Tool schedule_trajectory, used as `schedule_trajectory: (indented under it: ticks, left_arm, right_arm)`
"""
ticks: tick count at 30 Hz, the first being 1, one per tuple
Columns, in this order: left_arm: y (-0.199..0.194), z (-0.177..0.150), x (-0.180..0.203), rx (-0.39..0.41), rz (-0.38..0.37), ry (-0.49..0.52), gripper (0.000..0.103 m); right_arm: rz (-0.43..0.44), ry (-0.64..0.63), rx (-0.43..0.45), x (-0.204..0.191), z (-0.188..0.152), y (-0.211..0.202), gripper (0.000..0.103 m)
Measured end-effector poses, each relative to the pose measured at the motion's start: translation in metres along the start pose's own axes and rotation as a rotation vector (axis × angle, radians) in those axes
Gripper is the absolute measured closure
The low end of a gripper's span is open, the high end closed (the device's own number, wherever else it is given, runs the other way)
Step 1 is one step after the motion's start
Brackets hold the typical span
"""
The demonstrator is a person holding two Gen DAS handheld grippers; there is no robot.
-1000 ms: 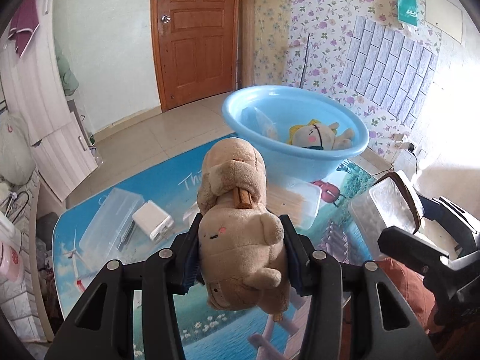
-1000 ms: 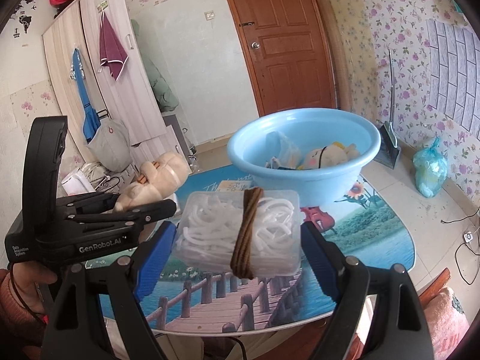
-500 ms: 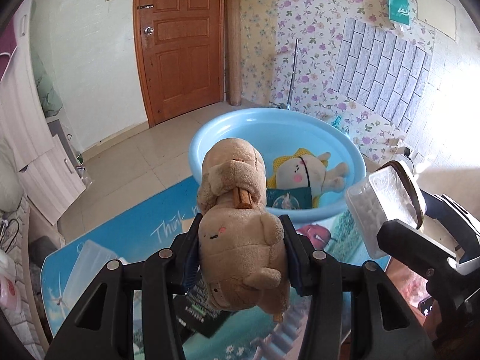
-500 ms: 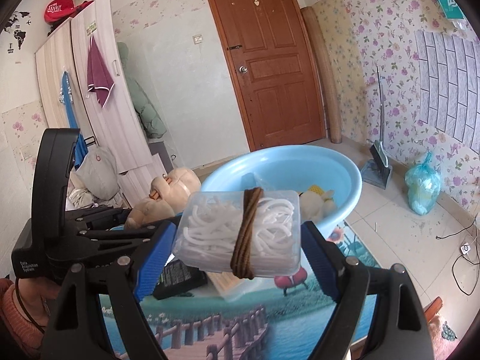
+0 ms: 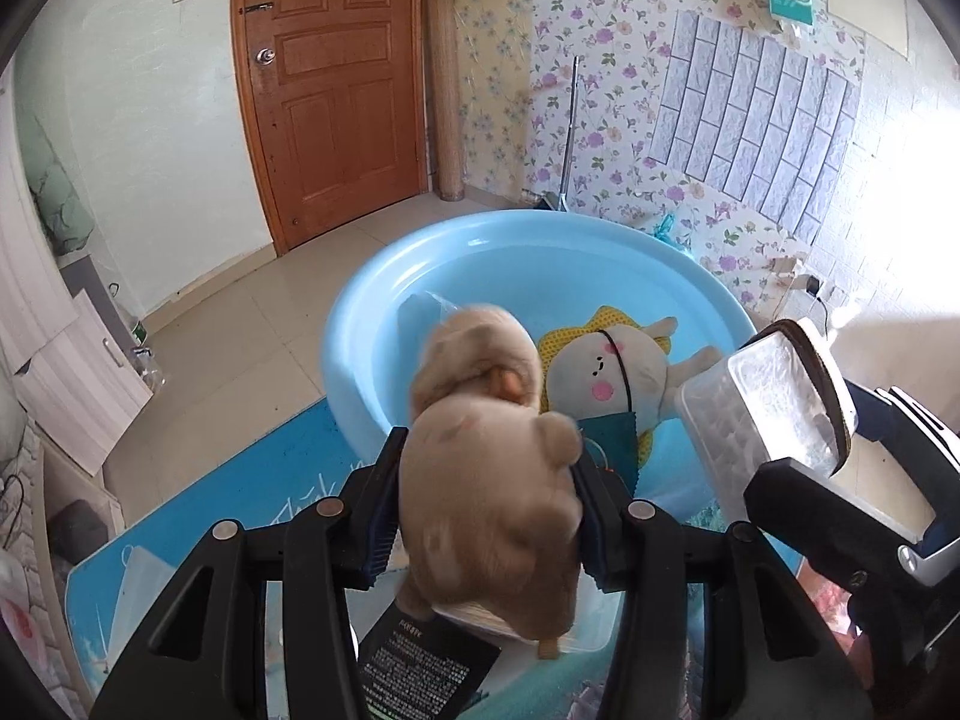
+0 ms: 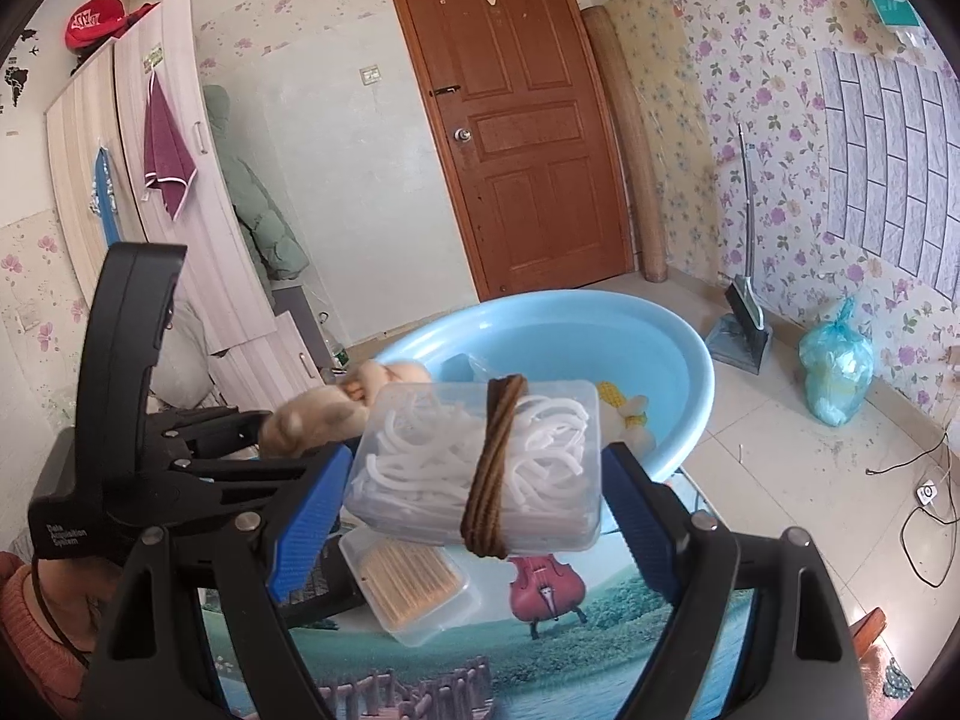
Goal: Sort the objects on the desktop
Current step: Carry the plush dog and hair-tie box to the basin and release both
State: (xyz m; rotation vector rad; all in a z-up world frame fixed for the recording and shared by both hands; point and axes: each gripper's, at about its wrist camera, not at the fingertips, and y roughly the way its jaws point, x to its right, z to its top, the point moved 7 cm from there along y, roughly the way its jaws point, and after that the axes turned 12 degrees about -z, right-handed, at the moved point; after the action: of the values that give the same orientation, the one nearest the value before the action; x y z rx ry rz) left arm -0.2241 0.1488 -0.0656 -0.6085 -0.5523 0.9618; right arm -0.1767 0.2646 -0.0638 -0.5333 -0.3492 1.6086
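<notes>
Your left gripper (image 5: 486,516) pinches the tan plush toy (image 5: 492,480), blurred here, perhaps already slipping. The blue basin (image 5: 360,324) lies straight ahead and just below it, so the left hand is nearer the drop. Your right gripper (image 6: 474,468) clamps the clear box of white loops (image 6: 480,462), long axis crosswise, beside the rim. Compared with a second ago, both grippers have closed on the basin, which now fills the view.
</notes>
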Motion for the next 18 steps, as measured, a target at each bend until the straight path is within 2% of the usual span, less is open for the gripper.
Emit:
schedule_trajectory:
  ticks: [4, 8, 18]
  left_arm:
    - [-0.001, 0.007, 0.004, 0.014, -0.007, 0.009, 0.054]
    - [-0.005, 0.009, 0.004, 0.03, -0.003, 0.018, 0.045]
    - [-0.02, -0.002, -0.009, 0.041, -0.001, -0.015, 0.045]
  right_arm:
    - [-0.013, 0.001, -0.027, 0.006, -0.002, 0.009, 0.018]
    - [-0.033, -0.016, -0.021, 0.008, -0.001, 0.01, 0.018]
    - [-0.044, -0.051, -0.009, 0.002, 0.014, 0.02, 0.018]
